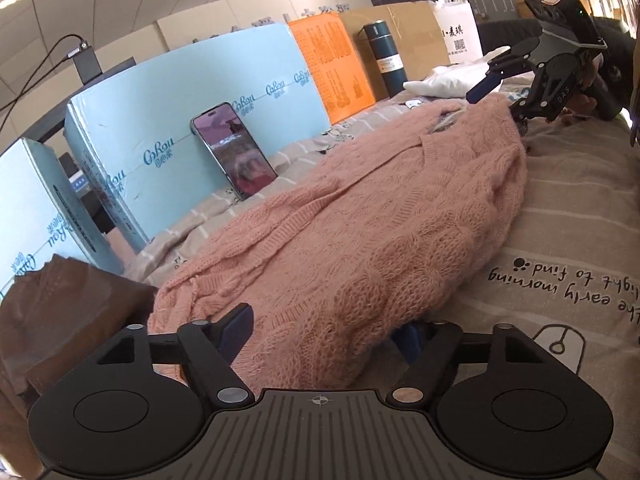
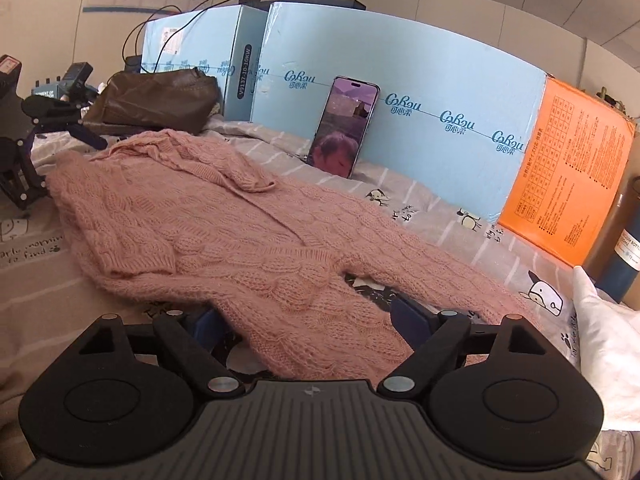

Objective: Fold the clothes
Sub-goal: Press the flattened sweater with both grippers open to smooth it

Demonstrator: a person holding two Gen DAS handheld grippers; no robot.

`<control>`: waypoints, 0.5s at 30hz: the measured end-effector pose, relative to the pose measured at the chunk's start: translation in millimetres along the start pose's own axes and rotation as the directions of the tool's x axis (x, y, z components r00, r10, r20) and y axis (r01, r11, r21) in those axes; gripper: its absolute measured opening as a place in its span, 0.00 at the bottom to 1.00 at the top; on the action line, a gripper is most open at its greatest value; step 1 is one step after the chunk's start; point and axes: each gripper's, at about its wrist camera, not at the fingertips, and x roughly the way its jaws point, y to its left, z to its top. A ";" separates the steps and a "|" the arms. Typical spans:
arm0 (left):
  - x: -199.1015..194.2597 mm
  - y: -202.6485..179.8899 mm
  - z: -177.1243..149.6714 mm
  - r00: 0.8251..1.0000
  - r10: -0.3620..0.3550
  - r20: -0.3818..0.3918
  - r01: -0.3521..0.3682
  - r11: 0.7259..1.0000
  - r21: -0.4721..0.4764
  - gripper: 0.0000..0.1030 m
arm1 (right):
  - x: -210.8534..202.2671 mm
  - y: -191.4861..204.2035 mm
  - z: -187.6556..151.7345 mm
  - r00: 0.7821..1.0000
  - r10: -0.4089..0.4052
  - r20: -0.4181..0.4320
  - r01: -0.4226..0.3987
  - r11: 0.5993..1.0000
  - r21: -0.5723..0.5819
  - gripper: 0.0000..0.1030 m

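While the pink cable-knit sweater (image 1: 360,216) lies lengthwise across the printed bedsheet (image 1: 560,216), the left gripper (image 1: 324,332) and right gripper (image 2: 312,320) straddle opposite ends, jaws spread wide, seemingly not yet clamped.

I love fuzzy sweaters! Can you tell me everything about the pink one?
The pink sweater is a fuzzy, chunky cable knit. It lies spread flat, a bit rumpled, on the grey printed bedsheet, with one sleeve folded across its body. The open left claw straddles one end and the open right claw the other end. A phone leans on blue boxes behind it, not touching.
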 end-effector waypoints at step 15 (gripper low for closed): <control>31.1 86.3 13.2 0.989 -0.121 0.084 0.142 0.937 -0.319 0.18 | 73.2 -47.7 59.7 0.984 0.158 0.084 -0.164 0.984 0.065 0.13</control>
